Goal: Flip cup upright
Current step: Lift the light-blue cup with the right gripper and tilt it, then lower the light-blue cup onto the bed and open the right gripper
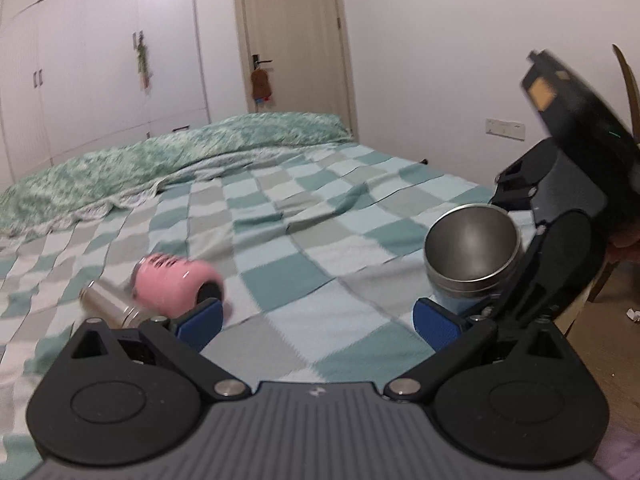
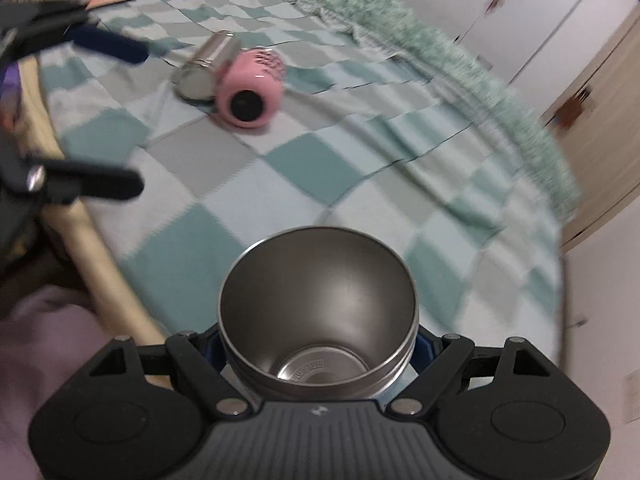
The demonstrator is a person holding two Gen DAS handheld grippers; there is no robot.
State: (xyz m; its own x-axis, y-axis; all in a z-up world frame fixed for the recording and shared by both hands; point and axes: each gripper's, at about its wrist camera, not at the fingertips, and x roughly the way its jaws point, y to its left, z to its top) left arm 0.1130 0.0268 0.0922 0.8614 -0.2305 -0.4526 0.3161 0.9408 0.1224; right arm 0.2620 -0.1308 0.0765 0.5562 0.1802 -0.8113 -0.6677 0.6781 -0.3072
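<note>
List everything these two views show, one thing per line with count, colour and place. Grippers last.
steel cup: one, silver with a pale blue lower body, open mouth toward the camera, held between the right gripper's fingers above the bed's near edge
pink cup: one, pink with a dark round end, lying on its side on the bedspread
steel flask: one, silver, lying on its side touching the pink cup
bedspread: one, teal, grey and white checks, covering the bed
quilt: one, mottled green, bunched along the bed's far side
door: one, cream, far wall
wardrobe: one, white, left of the door
left gripper: one, black with blue fingers, open, empty
right gripper: one, black, shut on the steel cup
</note>
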